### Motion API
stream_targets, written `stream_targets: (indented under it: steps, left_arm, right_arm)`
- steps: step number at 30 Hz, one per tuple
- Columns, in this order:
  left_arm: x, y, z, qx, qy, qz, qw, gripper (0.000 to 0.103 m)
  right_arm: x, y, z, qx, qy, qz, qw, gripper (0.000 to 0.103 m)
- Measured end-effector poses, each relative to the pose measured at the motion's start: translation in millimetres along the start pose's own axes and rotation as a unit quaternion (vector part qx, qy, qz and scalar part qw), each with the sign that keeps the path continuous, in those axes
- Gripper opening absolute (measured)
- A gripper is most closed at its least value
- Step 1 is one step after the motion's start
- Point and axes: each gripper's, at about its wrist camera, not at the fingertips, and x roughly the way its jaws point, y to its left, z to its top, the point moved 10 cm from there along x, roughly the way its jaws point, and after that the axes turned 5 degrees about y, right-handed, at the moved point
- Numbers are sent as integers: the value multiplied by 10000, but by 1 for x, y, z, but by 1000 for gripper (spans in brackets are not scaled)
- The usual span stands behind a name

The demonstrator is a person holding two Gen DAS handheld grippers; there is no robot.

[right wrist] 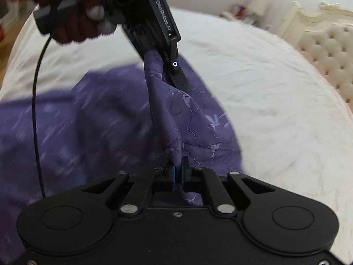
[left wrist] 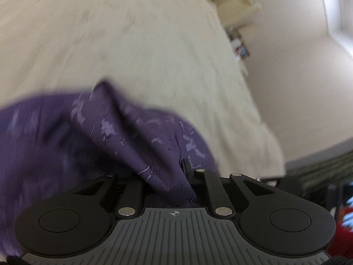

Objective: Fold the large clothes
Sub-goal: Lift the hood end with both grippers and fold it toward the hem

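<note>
A large purple patterned garment point(right wrist: 92, 119) lies spread on a white bed point(right wrist: 264, 92). My right gripper point(right wrist: 179, 165) is shut on a bunched edge of it, lifted off the bed. My left gripper point(right wrist: 174, 75) shows in the right wrist view, up and ahead, shut on the same raised edge, with the cloth stretched between the two. In the left wrist view my left gripper point(left wrist: 178, 167) holds a fold of the purple garment point(left wrist: 136, 132) that covers its fingertips, above the bed point(left wrist: 132, 44). The cloth is blurred.
A cream tufted headboard point(right wrist: 326, 50) stands at the bed's right end, with small items on a shelf point(right wrist: 240, 11) by the wall. A black cable point(right wrist: 36, 110) hangs from the left gripper. A gloved hand point(right wrist: 72, 22) holds it.
</note>
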Motion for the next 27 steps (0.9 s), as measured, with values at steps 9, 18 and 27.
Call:
stream_targets:
  steps: [9, 18, 27]
  left_arm:
    - [35, 56, -73, -327, 282, 643, 9970, 16]
    - [29, 53, -53, 73, 178, 898, 9958, 17]
    - [23, 63, -70, -12, 302, 847, 9959, 34]
  right_arm:
    - [39, 46, -46, 1529, 857, 566, 9829, 38]
    - [38, -33, -72, 5367, 68, 627, 8414, 65]
    - [71, -55, -100, 6529, 12, 707, 7542, 72]
